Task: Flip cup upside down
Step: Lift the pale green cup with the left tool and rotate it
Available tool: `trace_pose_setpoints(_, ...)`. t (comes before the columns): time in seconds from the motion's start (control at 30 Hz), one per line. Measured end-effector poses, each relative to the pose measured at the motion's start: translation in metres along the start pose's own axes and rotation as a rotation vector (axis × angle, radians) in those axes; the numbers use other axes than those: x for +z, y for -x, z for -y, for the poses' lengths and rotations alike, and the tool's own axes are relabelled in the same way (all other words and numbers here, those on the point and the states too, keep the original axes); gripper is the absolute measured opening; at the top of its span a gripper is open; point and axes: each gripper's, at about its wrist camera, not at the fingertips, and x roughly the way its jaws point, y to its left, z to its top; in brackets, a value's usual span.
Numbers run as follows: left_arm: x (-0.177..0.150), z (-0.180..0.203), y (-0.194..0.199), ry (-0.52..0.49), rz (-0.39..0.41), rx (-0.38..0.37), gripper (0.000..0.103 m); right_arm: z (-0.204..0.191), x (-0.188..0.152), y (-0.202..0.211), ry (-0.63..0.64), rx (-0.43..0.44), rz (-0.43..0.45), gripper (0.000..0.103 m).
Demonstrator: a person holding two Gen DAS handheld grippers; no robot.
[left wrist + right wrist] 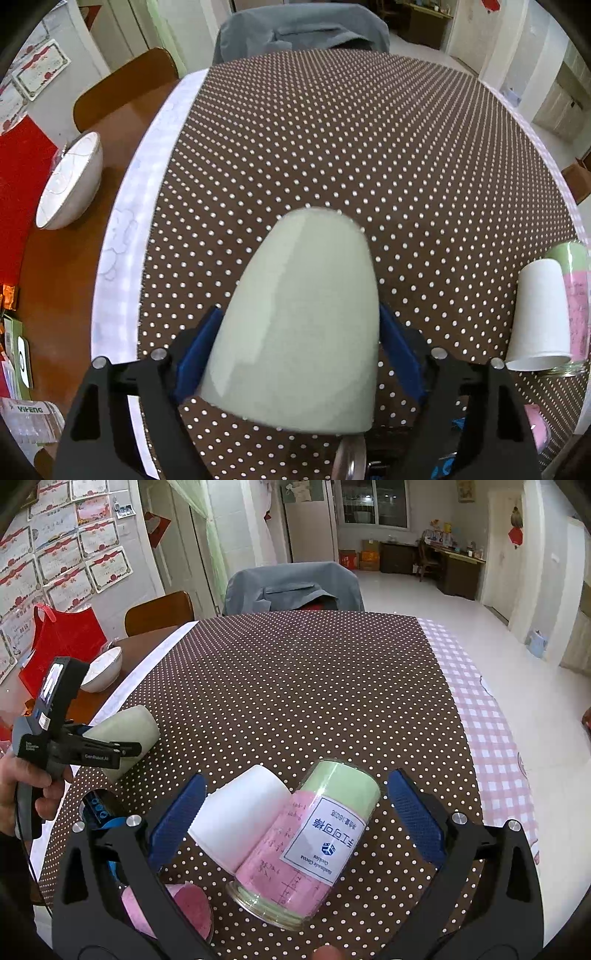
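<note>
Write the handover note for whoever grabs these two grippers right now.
Left gripper: shut on the pale green cup, held tilted above the brown polka-dot tablecloth.
Right gripper: open, empty, its blue pads either side of the white paper cup and the labelled clear jar; both already stand bottom-up.
Done: green cup grasped, lifted.
Left: finish turning it and set it down rim-first, then release.

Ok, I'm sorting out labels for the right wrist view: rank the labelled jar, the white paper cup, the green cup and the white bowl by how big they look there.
1. labelled jar
2. white paper cup
3. green cup, held in the left gripper
4. white bowl

The jar and paper cup sit nearest the camera, so true sizes stay unsure.
</note>
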Motion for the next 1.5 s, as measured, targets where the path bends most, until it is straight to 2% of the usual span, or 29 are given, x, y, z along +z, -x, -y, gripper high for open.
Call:
trace_pose_setpoints(0.17,-0.003,-0.004,0.026,0.017,0.047,-0.002,0.076,0.005,-0.003,0.01,-0.01,0.0,0.015,0.097)
trace_pose_setpoints(0.37,-0.011,0.001,0.037,0.02,0.044,-0.003,0.076,0.007,-0.008,0.024,-0.013,0.0,0.036,0.097)
trace_pose_setpoints(0.5,-0.017,0.001,0.035,0.028,0.022,-0.006,0.076,0.01,-0.012,0.031,-0.015,-0.003,0.04,0.097)
trace_pose_setpoints(0.6,-0.025,0.002,0.033,0.0,0.006,0.024,0.076,0.011,-0.014,0.036,-0.015,-0.006,0.047,0.097)
trace_pose_setpoints(0.93,-0.043,-0.02,0.006,-0.004,-0.108,0.071,0.077,0.01,-0.014,0.041,-0.016,0.002,0.055,0.097)
trace_pose_setpoints(1.23,-0.063,-0.032,0.014,-0.01,-0.101,0.091,0.077,0.01,-0.016,0.044,-0.021,0.005,0.053,0.097)
trace_pose_setpoints(1.5,-0.071,-0.044,0.02,0.059,-0.06,0.073,0.075,0.011,-0.021,0.054,-0.022,0.006,0.068,0.097)
